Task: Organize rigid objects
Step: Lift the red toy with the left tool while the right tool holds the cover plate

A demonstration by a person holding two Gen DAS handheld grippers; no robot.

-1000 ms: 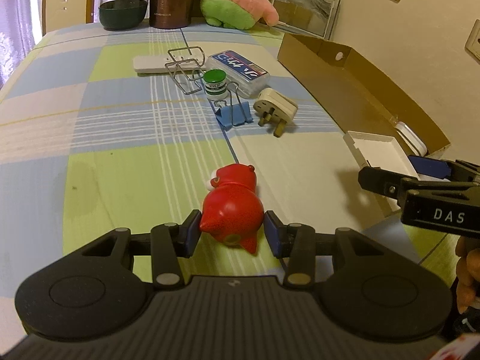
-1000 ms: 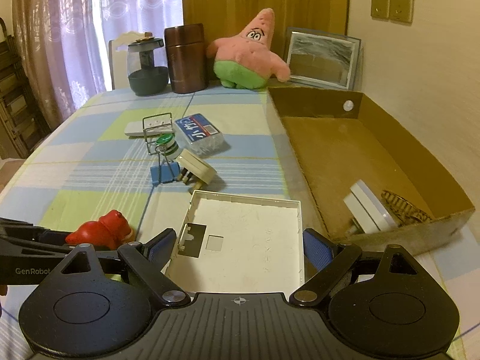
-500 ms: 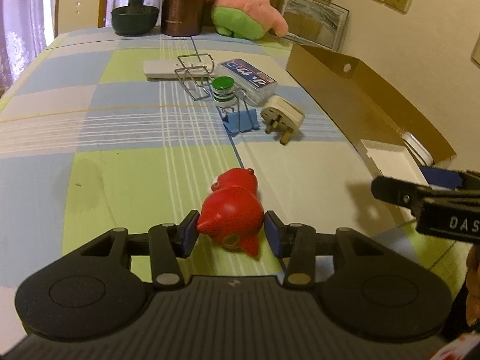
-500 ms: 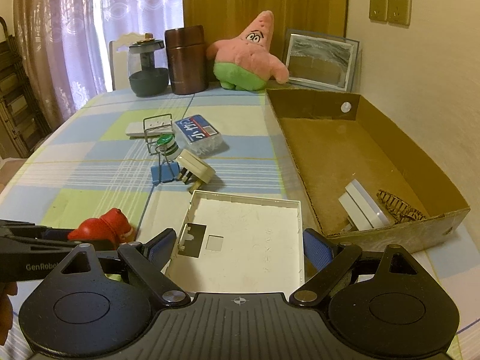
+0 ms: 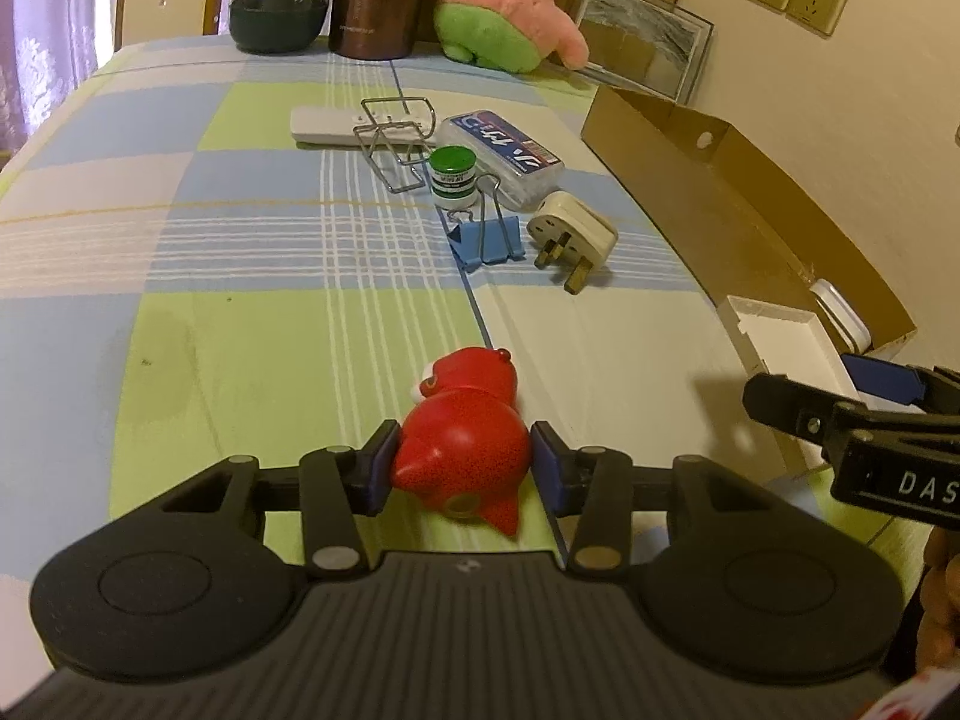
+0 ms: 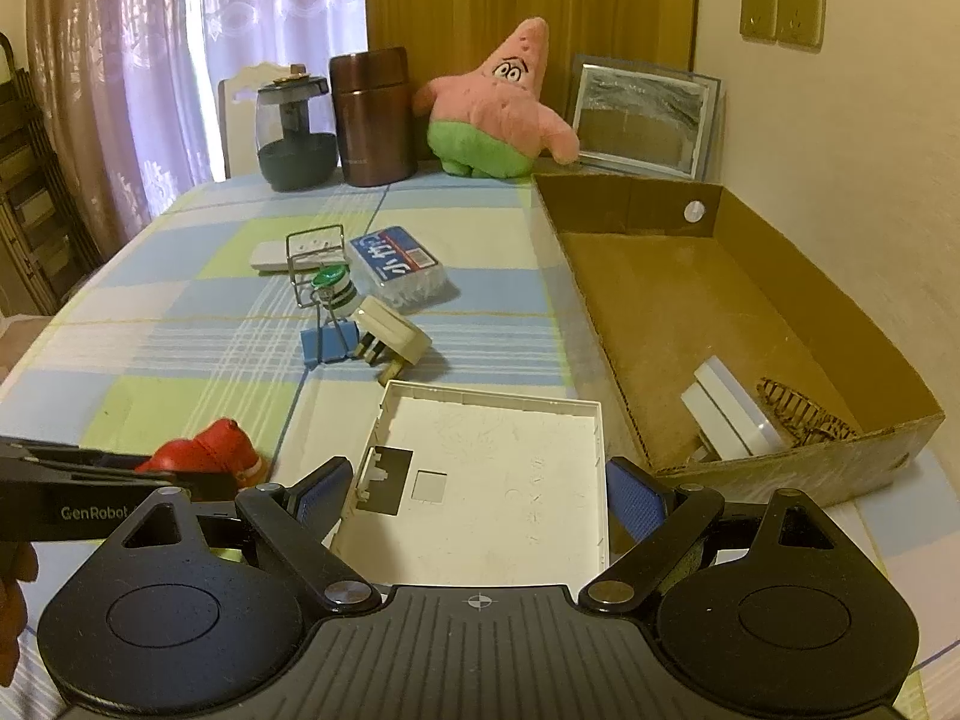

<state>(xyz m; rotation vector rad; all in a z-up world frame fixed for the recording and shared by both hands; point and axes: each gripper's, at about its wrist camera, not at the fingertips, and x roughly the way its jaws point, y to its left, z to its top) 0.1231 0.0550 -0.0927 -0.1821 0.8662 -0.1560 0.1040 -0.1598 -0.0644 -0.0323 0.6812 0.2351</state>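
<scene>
- The table, under its checked cloth, carries everything; the loose clutter sits toward 12 o'clock from both my grippers.
- The cardboard box runs along the table's right side. From my left gripper it lies at about 2 o'clock, with its long axis stretching away from me; it already holds a white block and a brown ridged piece at its near end.
- The white tray lies flat just left of the box's near corner, directly under my right gripper. Its pads stand wide on either side of the tray and press on nothing.
- My left gripper is clamped on the red toy, one blue pad on each flank. The toy's long axis points away from me toward 12 o'clock, head outermost, tail toward the gripper body. Whether it rests on the cloth I cannot tell.
- I judge the coming move a carry of the toy toward 2 o'clock, over the tray and the box's near wall. My right gripper is nearer the box but empty, and it stands across that path, so my left must pass above or behind it.
- Smaller pieces not yet sorted: a cream plug, a blue binder clip, a green-capped bottle.
</scene>
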